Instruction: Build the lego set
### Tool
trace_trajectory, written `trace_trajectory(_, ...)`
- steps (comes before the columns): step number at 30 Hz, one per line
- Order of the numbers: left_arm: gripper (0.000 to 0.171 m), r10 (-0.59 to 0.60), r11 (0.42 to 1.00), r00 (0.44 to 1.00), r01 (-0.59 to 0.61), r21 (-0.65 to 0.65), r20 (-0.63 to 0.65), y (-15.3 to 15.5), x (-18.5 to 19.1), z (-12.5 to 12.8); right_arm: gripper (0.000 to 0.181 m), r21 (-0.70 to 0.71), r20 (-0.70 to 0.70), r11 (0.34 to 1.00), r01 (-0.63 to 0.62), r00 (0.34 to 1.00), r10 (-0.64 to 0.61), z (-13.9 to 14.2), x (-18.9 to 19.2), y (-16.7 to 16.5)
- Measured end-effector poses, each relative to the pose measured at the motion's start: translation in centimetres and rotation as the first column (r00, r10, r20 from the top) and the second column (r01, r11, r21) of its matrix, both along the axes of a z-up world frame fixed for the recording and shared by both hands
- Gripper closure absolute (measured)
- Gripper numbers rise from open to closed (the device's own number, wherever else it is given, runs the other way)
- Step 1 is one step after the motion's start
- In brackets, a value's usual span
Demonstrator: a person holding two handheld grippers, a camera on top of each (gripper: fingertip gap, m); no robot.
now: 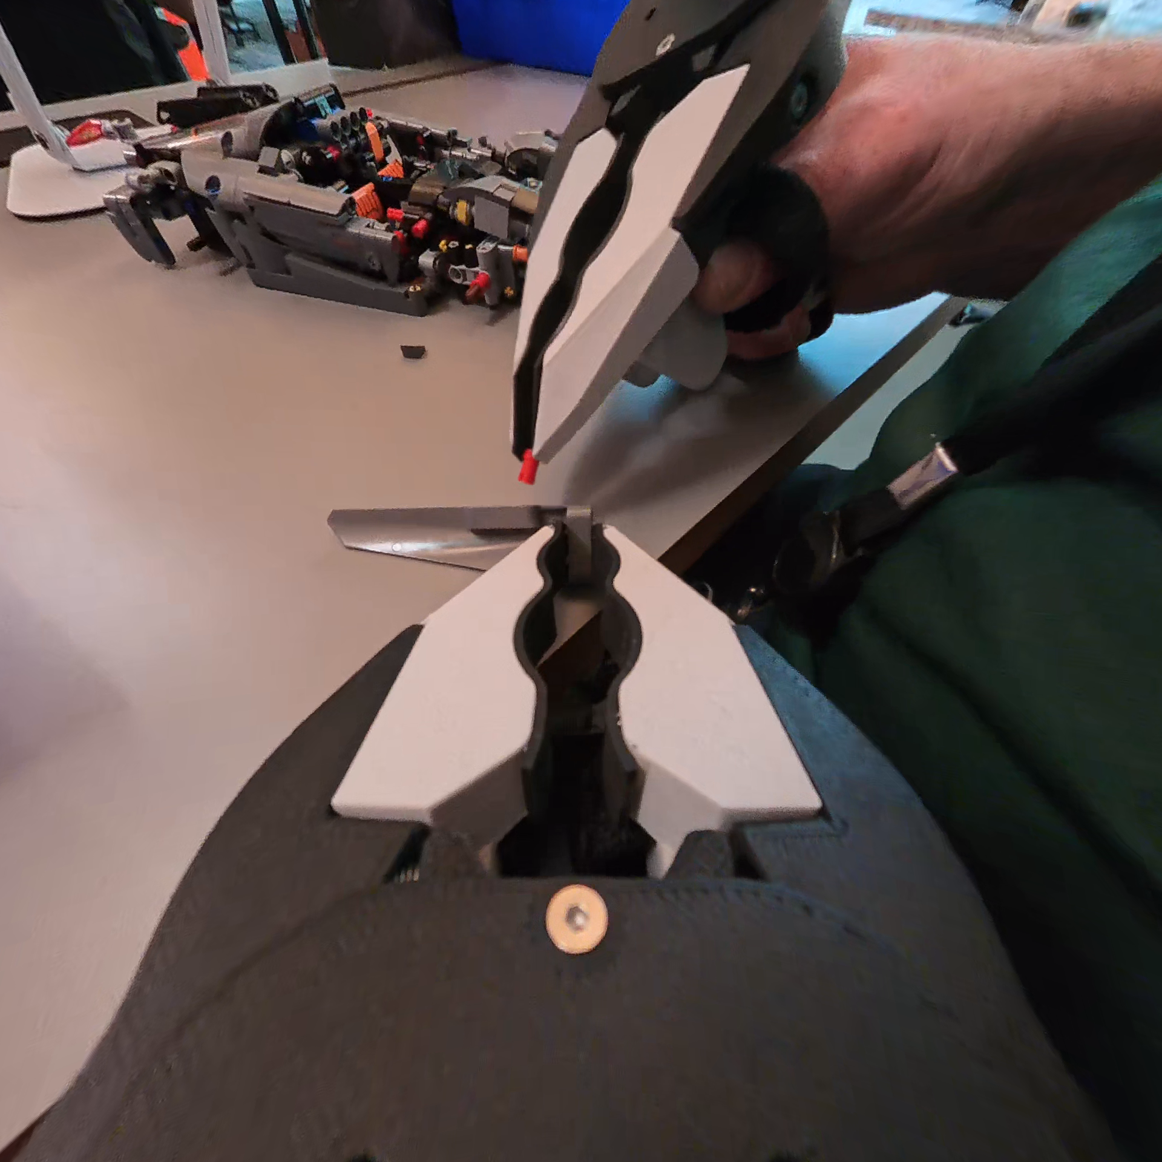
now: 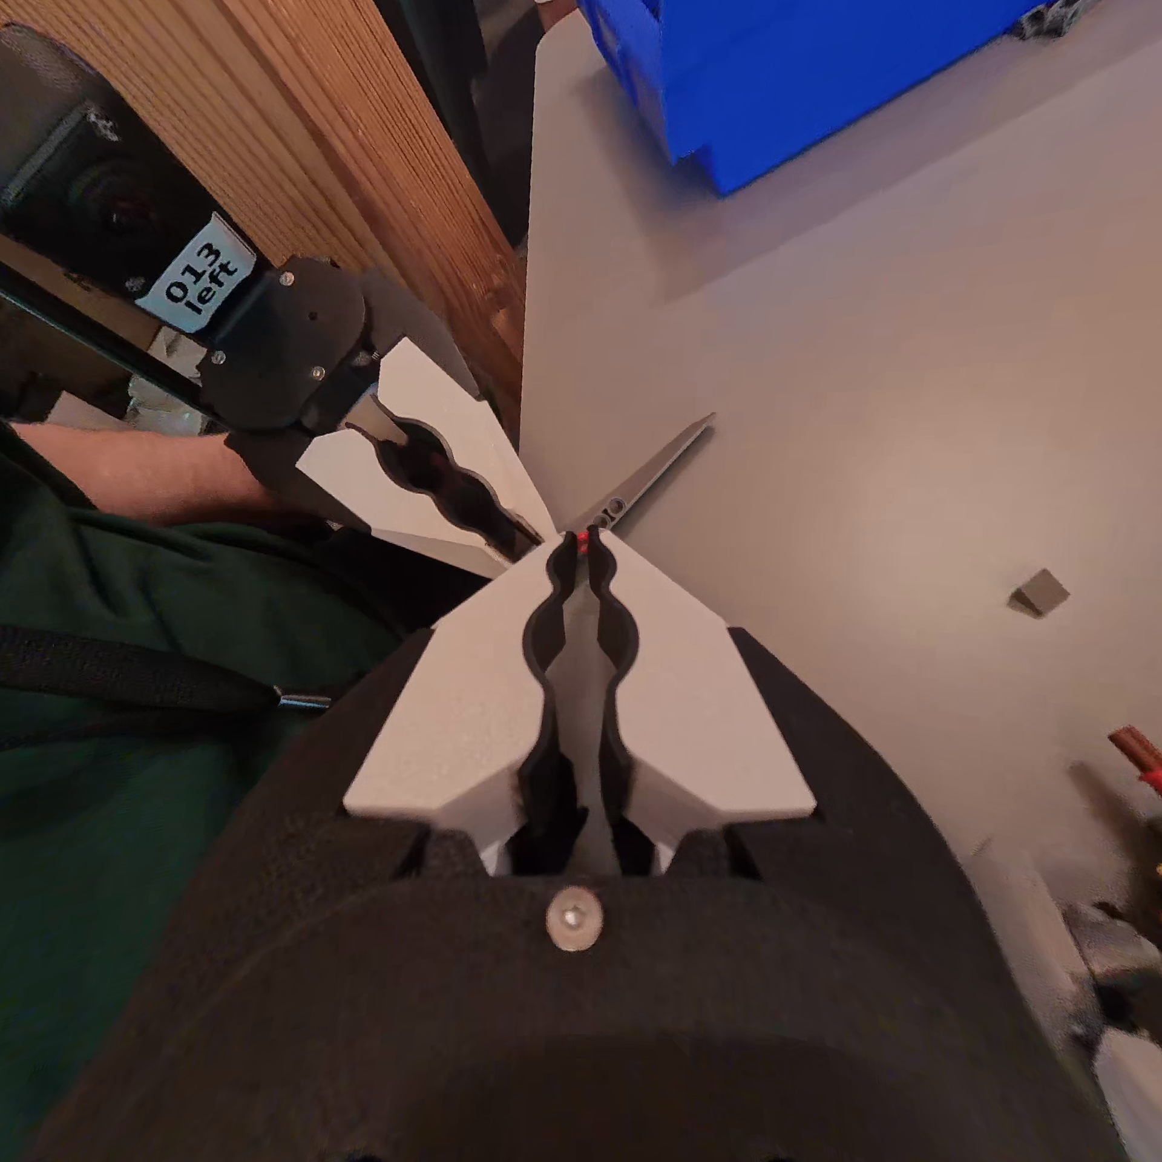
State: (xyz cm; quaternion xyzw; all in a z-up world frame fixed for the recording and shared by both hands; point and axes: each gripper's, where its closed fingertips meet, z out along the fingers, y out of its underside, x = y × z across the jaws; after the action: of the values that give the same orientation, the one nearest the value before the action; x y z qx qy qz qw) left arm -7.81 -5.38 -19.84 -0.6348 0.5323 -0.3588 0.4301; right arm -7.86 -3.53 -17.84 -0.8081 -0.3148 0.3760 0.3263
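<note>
My left gripper [image 1: 577,527] is shut on the end of a long, pointed grey lego panel [image 1: 427,534] and holds it out over the grey table's near edge. My right gripper [image 1: 527,451] is shut on a small red pin [image 1: 527,470], tip pointing down, just above the panel's held end. In the right wrist view the red pin [image 2: 583,542] sits between my right gripper's tips [image 2: 585,542], next to the holes in the panel [image 2: 654,468], with the left gripper [image 2: 531,541] coming in from the left.
The part-built grey lego model [image 1: 327,201] lies at the back of the table. A small dark piece [image 1: 412,351] lies loose before it, and a small grey wedge piece [image 2: 1037,594] on the table. A blue bin [image 2: 786,82] stands at the far edge. A person's green clothing is at the right. My two grippers' fingertips are within a few centimetres of each other. About 15 centimetres separates my right fingertips from the part-built grey lego model [image 1: 327,201].
</note>
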Motion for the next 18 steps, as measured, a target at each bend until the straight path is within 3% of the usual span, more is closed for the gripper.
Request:
trace_trajectory(10,0.165,-0.016,1.0,0.996,0.018,-0.022,0.092,0.04,-0.11,0.18,0.18,-0.029,0.038,0.999,-0.022,0.999,0.024,-0.64,-0.53,-0.02)
trace_trajectory(18,0.166,-0.03,1.0,0.997,0.03,0.005,0.076,0.03,-0.13,0.14,0.18,-0.038,0.199,0.992,-0.12,0.972,0.125,-0.79,-0.55,-0.15)
